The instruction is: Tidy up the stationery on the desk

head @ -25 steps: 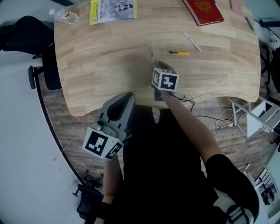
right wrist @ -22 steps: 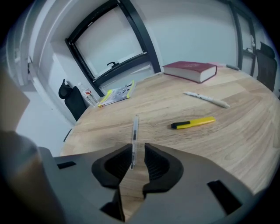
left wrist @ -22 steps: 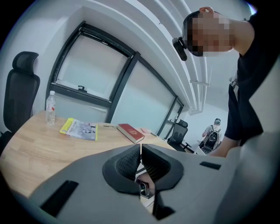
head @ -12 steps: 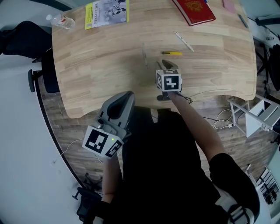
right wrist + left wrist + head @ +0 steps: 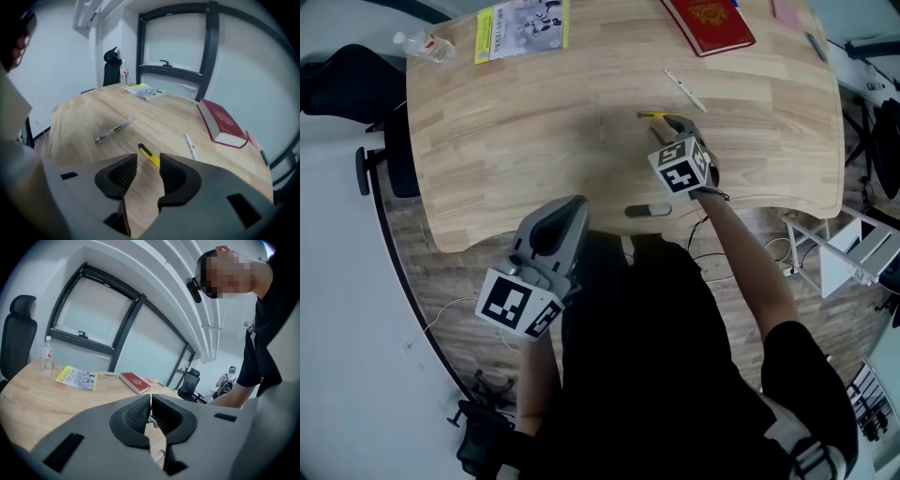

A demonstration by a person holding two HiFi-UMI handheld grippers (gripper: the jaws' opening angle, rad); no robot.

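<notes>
Right gripper view, right hand-held gripper (image 5: 148, 167): released, just been opening wide, grasps nothing, tilts down over desk (image 5: 89, 117), yellow cutter (image 5: 146, 152) just ahead.

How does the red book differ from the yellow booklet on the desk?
The red book is thick, with a dark red cover and a gold emblem. The yellow booklet is thin, with a yellow strip beside a pictured cover. In the head view the red book lies toward the desk's far right, while the yellow booklet lies toward the far left, near a water bottle. Both lie closed and flat on the desk.
</notes>
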